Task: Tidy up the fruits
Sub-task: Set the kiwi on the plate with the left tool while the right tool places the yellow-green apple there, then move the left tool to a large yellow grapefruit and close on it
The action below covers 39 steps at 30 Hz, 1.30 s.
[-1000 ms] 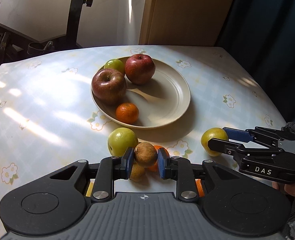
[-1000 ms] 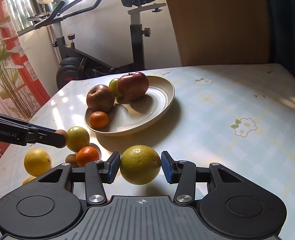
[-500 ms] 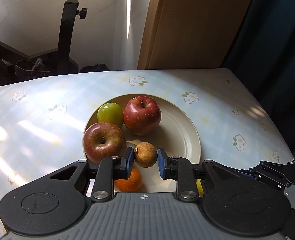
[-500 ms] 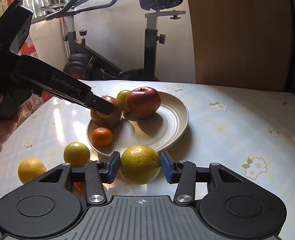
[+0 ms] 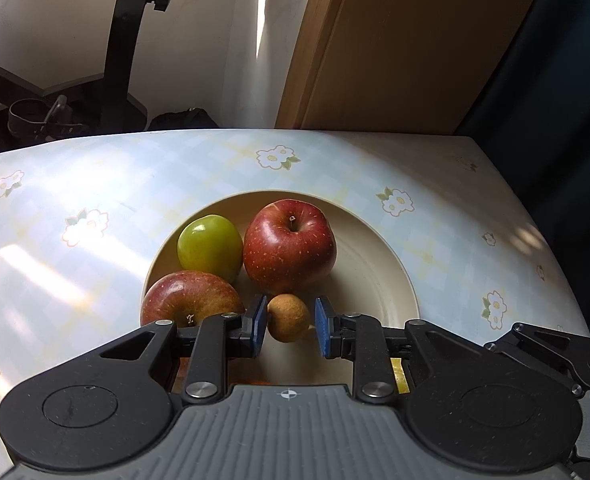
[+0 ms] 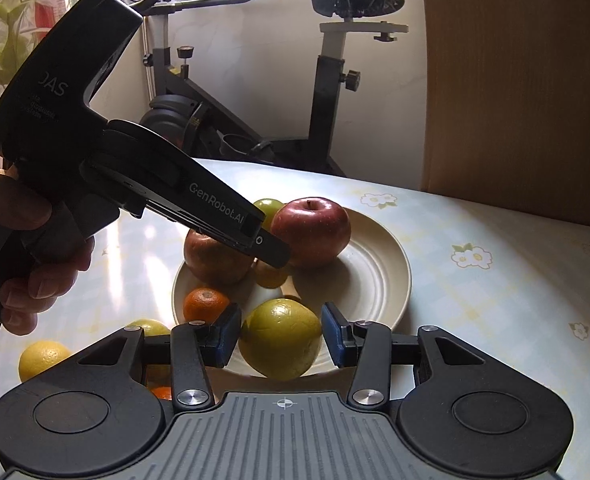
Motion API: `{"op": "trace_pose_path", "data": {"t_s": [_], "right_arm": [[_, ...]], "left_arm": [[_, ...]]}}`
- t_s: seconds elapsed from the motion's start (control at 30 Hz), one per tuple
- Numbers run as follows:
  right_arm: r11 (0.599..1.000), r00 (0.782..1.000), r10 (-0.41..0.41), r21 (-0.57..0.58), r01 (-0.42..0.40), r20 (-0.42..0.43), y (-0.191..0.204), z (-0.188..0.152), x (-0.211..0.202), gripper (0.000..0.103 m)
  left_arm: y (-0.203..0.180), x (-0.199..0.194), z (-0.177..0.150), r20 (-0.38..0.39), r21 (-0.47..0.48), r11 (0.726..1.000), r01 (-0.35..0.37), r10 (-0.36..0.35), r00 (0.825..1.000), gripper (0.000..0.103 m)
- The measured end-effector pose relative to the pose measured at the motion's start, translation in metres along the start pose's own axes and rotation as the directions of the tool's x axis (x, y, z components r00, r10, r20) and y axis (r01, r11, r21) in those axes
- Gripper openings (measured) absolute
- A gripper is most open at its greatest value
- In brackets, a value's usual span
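The small brown fruit [image 5: 288,317] is between the pads of my left tongs [image 5: 288,326], low over the plate [image 5: 391,272]. The pads stand a little apart from it, so I think it is released, or almost. It looks light and hard, with rough skin, so it is easy to take at its middle.

My right tongs [image 6: 281,338] grip the big yellow-green fruit [image 6: 281,338] at its widest part, at the near rim of the plate. It seems heavy and smooth, so it may slip.

The plate holds two red apples [image 5: 290,245] [image 5: 191,297], a green fruit [image 5: 210,245] and a mandarin [image 6: 205,304]. More citrus [image 6: 43,358] lies on the table [image 6: 495,300].
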State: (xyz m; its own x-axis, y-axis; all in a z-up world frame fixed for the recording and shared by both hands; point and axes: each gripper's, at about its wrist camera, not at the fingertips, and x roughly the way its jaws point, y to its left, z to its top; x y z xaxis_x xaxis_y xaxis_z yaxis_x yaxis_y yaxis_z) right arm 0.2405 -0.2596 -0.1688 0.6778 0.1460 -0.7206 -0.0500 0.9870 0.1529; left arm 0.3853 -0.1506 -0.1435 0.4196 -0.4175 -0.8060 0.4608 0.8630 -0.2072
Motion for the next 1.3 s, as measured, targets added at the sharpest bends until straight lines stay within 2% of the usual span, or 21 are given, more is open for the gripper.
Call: {"op": "trace_pose_path", "data": {"t_s": [0.3,0.43,0.57,0.7,0.93,1.3], "right_arm": [[1.0,1.0,0.019,-0.02,-0.02,-0.018,0.011,0.014,0.029,0.041],[1.0,0.999,0.015,-0.022,-0.016,-0.039,0.015,0.018,0.044,0.041],[1.0,0.999,0.02,0.024,-0.019,-0.038,0.012,0.02,0.046,0.042],[0.998,0.999,0.002,0.057,0.0,-0.032,0.01,0.021,0.041,0.042],[0.999,1.0,-0.004,0.05,0.005,-0.022,0.015,0.021,0.02,0.042],[0.997,1.0,0.026,0.066,-0.026,-0.009,0.043,0.006,-0.016,0.042]], "left_arm": [[0.012,-0.027,-0.003,0.059,-0.024,1.0,0.014,-0.013,0.998,0.027],[0.021,-0.046,-0.008,0.09,-0.046,0.999,-0.006,0.01,0.996,0.027],[0.031,-0.064,-0.014,0.115,-0.058,0.998,-0.032,0.038,0.993,0.027],[0.035,-0.075,-0.018,0.125,-0.054,0.996,-0.065,0.071,0.99,0.027],[0.048,-0.096,-0.031,0.138,-0.077,0.993,-0.091,0.101,0.985,0.027],[0.065,-0.13,-0.076,0.133,-0.087,0.989,-0.121,0.132,0.982,0.027]]}}
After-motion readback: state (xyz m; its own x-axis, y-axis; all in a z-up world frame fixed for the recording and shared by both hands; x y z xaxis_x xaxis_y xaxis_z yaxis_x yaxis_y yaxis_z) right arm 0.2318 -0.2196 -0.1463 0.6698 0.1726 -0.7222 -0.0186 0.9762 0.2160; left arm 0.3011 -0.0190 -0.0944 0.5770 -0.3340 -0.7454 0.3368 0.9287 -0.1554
